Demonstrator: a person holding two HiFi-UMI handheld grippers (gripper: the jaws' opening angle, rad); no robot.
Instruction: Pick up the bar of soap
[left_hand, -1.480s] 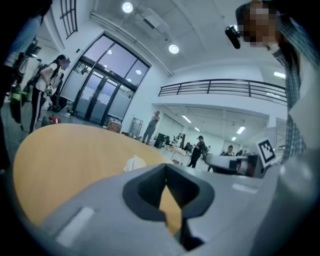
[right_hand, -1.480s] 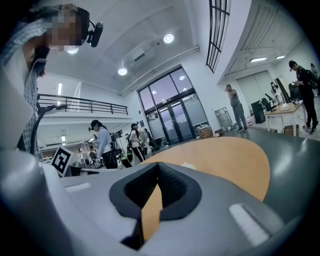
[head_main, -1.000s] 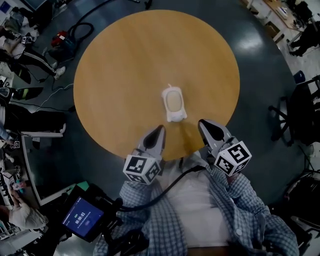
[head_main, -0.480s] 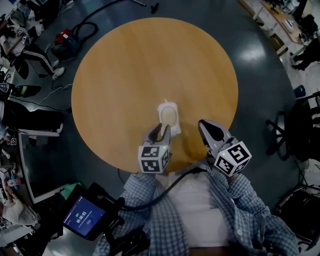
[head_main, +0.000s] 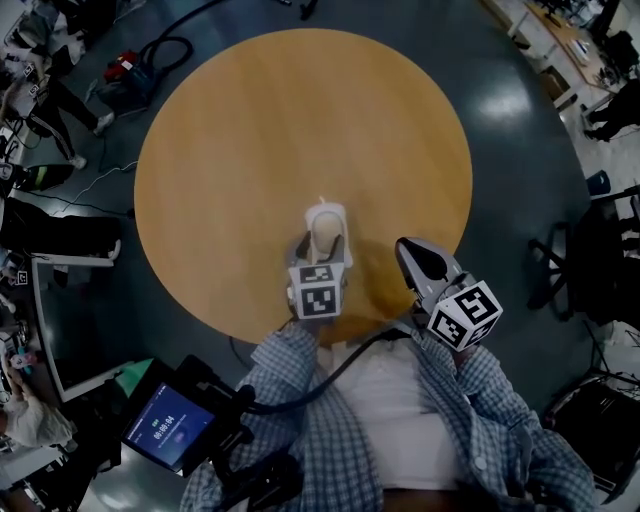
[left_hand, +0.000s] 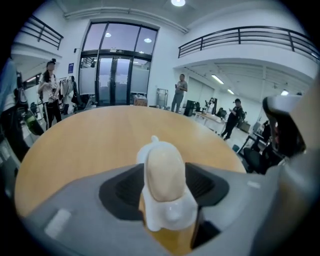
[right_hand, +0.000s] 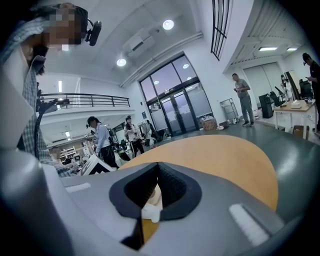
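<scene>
Round wooden table (head_main: 280, 120), bar of soap (head_main: 324, 228) in white dish (head_main: 337, 212) near its near edge, left gripper (head_main: 322, 242) fingers opening either side of dish, right gripper (head_main: 412, 252) fingers clenched together just beside, cables (head_main: 165, 50) on floor beyond.

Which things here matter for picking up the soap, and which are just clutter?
Job:
- bar of soap, in its white dish
- left gripper, jaws opening, soap between them
- round table

Lying about:
- right gripper, shut, near the table's edge
- screen
- office chair
</scene>
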